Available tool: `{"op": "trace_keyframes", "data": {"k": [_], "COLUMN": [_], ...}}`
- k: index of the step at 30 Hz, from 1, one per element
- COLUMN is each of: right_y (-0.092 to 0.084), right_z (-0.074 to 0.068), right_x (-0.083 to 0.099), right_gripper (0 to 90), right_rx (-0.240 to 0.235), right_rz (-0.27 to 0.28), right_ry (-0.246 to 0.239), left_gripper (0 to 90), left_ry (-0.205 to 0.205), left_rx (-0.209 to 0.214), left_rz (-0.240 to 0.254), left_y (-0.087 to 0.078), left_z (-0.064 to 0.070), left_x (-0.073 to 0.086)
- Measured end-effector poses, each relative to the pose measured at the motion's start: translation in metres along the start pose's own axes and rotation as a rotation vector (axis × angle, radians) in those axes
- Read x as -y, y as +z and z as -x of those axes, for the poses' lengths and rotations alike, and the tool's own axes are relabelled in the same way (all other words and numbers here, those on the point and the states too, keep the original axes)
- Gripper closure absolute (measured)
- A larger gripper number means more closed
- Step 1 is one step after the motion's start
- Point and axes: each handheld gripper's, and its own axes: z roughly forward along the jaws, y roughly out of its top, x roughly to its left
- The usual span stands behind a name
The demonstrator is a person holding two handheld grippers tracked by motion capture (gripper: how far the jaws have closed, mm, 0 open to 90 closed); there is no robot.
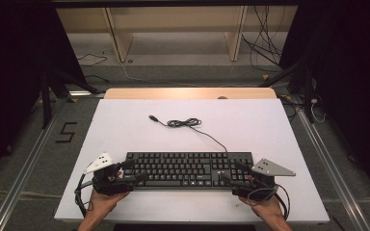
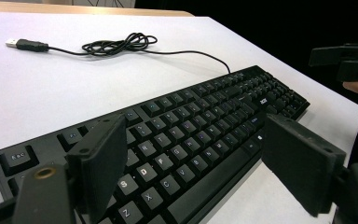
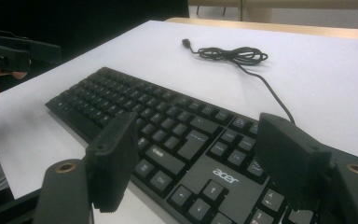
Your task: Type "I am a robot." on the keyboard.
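At the left end of the flat black plastic keyboard (image 1: 189,170), the left tongs (image 1: 134,172) stand wide, their jaws spread over the corner keys and pressing on nothing. The keyboard lies along the near edge of the white-topped bench (image 1: 125,125), square to the person. Behind it, its thin black cable (image 1: 185,123) runs back into a loose coil and ends in a USB plug (image 1: 152,117) lying on the bench. At the keyboard's right end the right tongs (image 1: 232,172) also gape wide, straddling the arrow-key corner without gripping it.
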Motion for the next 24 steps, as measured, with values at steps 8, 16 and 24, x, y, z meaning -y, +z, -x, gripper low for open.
{"op": "trace_keyframes", "data": {"k": [8, 16, 24], "right_y": [0.001, 0.004, 0.017], "right_z": [-0.001, -0.001, -0.008], "right_x": [0.000, -0.002, -0.008], "right_gripper": [31.1, 31.3, 31.3], "right_rx": [-0.006, -0.016, -0.056], "right_rz": [-0.004, -0.010, -0.035], "right_ry": [0.014, 0.026, 0.028], "left_gripper": [22.2, 22.3, 22.4], "left_ry": [0.000, -0.001, -0.005], "left_rx": [-0.002, -0.006, -0.013], "left_rz": [0.001, 0.000, 0.000], "left_y": [0.000, 0.000, -0.001], "left_z": [0.000, -0.001, -0.002], "left_x": [0.000, 0.000, 0.000]}}
